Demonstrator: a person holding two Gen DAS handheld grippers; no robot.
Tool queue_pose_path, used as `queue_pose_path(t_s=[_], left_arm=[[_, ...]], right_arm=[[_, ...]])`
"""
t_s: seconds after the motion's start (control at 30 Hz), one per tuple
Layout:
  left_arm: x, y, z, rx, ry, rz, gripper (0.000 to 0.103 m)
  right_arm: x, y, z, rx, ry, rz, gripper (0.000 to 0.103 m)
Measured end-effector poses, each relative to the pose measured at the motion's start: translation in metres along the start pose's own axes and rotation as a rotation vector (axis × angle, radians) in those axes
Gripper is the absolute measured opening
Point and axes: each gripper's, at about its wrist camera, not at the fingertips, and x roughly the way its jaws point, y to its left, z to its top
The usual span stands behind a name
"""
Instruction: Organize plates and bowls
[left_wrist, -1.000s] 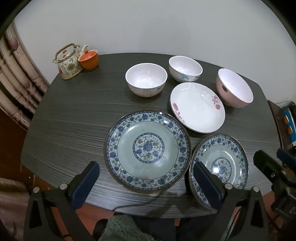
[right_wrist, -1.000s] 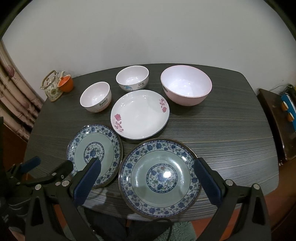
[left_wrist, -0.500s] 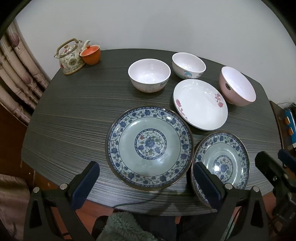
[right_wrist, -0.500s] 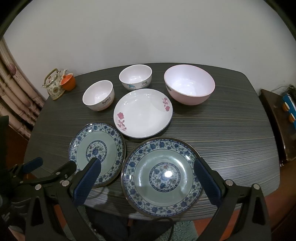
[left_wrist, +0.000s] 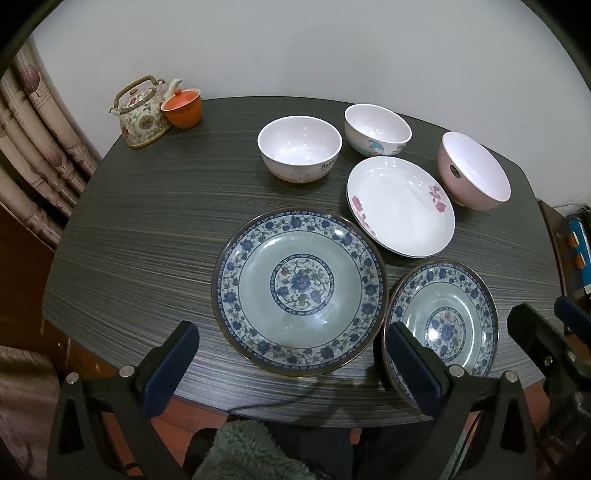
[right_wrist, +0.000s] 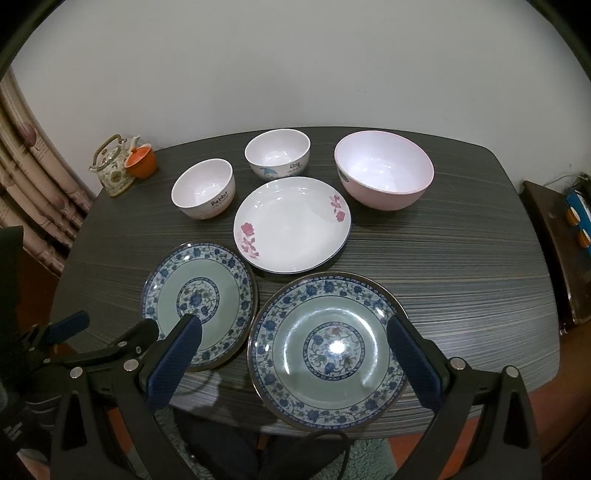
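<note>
Two blue-and-green floral plates lie side by side at the table's near edge. The left plate (left_wrist: 299, 291) (right_wrist: 199, 295) sits between the fingers of my left gripper (left_wrist: 290, 343), which is open and empty. My right gripper (right_wrist: 293, 332) hovers open and empty over the right plate (right_wrist: 328, 347) (left_wrist: 443, 317). Behind them lie a white plate with pink flowers (left_wrist: 400, 206) (right_wrist: 291, 223), two white bowls (right_wrist: 203, 192) (right_wrist: 277, 153) and a pink bowl (right_wrist: 384, 170). Each gripper also shows at the edge of the other's view.
A floral teapot (left_wrist: 142, 110) and an orange cup (left_wrist: 183, 107) stand at the dark wood-grain table's (left_wrist: 147, 221) far left corner. Curtains (left_wrist: 33, 147) hang on the left and a low cabinet (right_wrist: 554, 236) stands on the right. A person's green fleece (left_wrist: 251, 450) shows below the table edge.
Both views have shifted slightly as the grippers drifted. The dishes have not moved and both grippers stay open.
</note>
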Motion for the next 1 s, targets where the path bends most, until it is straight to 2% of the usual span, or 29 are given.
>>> queue_pose_path(t_s=[0.57, 0.73, 0.9, 1.0], left_arm=[[0.008, 0.006, -0.002, -0.012, 0.02, -0.002, 0.103], [0.013, 0.01, -0.003, -0.021, 0.026, -0.005, 0.103], [0.017, 0.024, -0.002, -0.045, 0.03, -0.032, 0.103], [0.019, 0.039, 0.001, -0.078, 0.029, -0.06, 0.103]], right_arm=[[0.006, 0.008, -0.002, -0.029, 0.012, 0.019, 0.099], [0.01, 0.012, -0.002, -0.043, 0.02, 0.026, 0.096], [0.017, 0.014, -0.001, -0.057, 0.037, 0.073, 0.093], [0.026, 0.012, 0.001, -0.06, 0.064, 0.127, 0.086]])
